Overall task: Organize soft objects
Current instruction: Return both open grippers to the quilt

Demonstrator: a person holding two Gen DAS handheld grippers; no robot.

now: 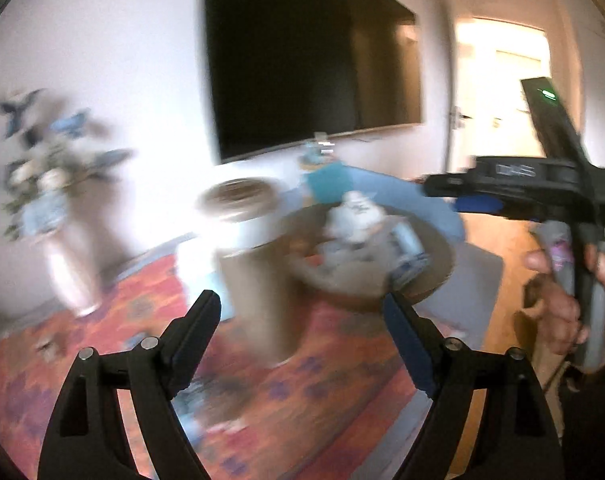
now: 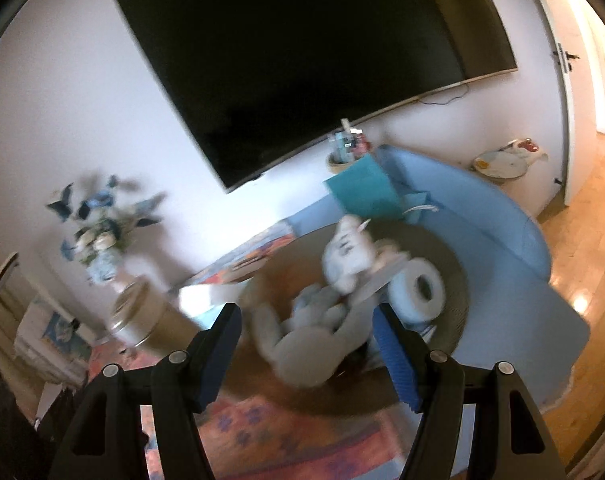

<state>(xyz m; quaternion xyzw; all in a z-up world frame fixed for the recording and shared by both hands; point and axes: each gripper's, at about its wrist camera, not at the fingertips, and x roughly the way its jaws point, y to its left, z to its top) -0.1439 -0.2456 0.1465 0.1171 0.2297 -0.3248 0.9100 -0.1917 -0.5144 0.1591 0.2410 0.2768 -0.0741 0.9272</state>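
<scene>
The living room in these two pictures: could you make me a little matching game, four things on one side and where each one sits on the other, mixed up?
Things:
1. Television
2. Grey plush toy
3. Flower vase
4. Teal cushion

Places:
A. On the blue sofa
B. In the round basket
C. Mounted on the wall
D. On the floor at the wall, left of the basket

Pairs: 1-C, 2-B, 3-D, 4-A

free: air above round basket (image 2: 458,276) | obstacles: plush toys (image 2: 314,332) inside; cylinder stool (image 1: 246,248) beside it
</scene>
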